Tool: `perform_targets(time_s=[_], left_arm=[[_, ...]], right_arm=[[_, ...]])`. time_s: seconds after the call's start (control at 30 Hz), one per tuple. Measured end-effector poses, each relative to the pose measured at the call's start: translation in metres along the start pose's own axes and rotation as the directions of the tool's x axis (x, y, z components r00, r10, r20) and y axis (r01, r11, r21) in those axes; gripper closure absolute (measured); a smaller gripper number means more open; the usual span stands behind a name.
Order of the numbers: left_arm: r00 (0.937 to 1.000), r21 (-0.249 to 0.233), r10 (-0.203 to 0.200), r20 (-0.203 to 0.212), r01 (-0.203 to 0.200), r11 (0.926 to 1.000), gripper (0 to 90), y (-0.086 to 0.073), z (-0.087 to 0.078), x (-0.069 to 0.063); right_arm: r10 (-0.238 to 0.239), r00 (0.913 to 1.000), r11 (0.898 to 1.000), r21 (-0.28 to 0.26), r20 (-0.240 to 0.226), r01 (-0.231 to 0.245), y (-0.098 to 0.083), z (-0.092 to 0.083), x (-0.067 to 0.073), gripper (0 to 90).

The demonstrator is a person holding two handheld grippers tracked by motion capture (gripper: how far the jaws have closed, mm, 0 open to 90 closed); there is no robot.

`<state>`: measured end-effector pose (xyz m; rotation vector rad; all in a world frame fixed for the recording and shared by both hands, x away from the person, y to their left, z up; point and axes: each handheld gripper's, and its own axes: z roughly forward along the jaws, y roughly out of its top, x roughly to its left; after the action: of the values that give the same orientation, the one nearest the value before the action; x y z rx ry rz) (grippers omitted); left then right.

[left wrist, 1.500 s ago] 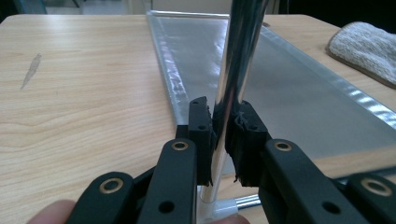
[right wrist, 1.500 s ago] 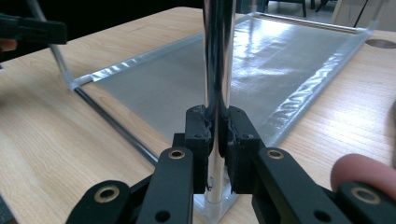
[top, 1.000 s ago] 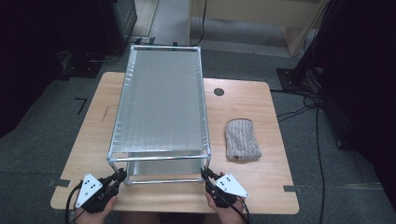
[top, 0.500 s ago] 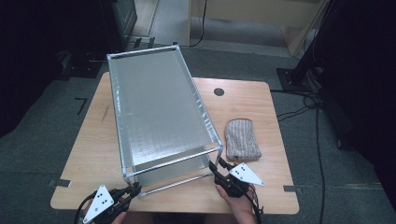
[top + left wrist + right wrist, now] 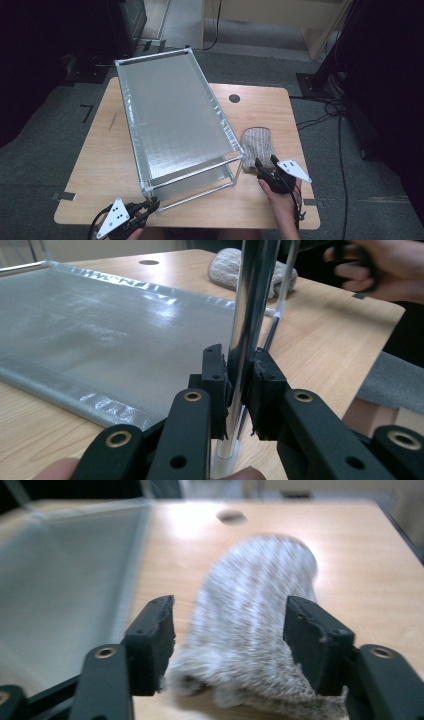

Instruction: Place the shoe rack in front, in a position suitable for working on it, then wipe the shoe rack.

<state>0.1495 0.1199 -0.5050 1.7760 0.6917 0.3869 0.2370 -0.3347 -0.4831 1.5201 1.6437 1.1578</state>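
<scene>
A metal-framed rack (image 5: pixel 175 125) with translucent mesh shelves stands skewed on the wooden table (image 5: pixel 100 150). My left gripper (image 5: pixel 150 205) is shut on the rack's near-left chrome post (image 5: pixel 252 300), with both pads pressed on the tube just above its foot. The left gripper (image 5: pixel 240 385) view looks across the lower shelf (image 5: pixel 100 335). My right gripper (image 5: pixel 265 162) has just been opening its jaws and is now off the rack. It stands open at the near end of a grey knitted cloth (image 5: pixel 256 142). The cloth (image 5: pixel 255 630) lies between the fingers (image 5: pixel 155 630) of the right gripper (image 5: pixel 230 635), unpressed.
A round cable hole (image 5: pixel 234 98) sits in the table beyond the cloth. Bare wood lies left of the rack and along the near edge. Dark floor, cables and stands surround the table. The rack's near-right post stands close beside the cloth.
The rack has swung round, its far end to the left. My right gripper let go of the near-right post, opened, and moved right to the cloth. The left gripper kept its grip.
</scene>
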Motion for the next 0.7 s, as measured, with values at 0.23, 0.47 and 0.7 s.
perform_targets(time_s=[0.23,0.47,0.7], left_arm=[[0.9996,0.0,-0.005,0.029,0.005,1.0,78.6,0.0,0.0,0.0],[0.9989,-0.001,-0.01,0.047,0.01,0.9999,78.0,0.001,0.003,-0.003],[0.9983,-0.001,-0.011,0.057,0.011,0.9999,76.4,0.003,0.009,-0.01]], right_arm=[[0.009,0.9911,0.988,0.148,0.133,-0.029,0.0,0.049,0.0,25.4],[-0.059,0.9803,0.962,0.272,0.189,0.006,-0.005,0.068,0.001,37.5],[-0.073,0.9832,0.963,0.27,0.167,0.025,-0.006,0.06,-0.013,66.7]])
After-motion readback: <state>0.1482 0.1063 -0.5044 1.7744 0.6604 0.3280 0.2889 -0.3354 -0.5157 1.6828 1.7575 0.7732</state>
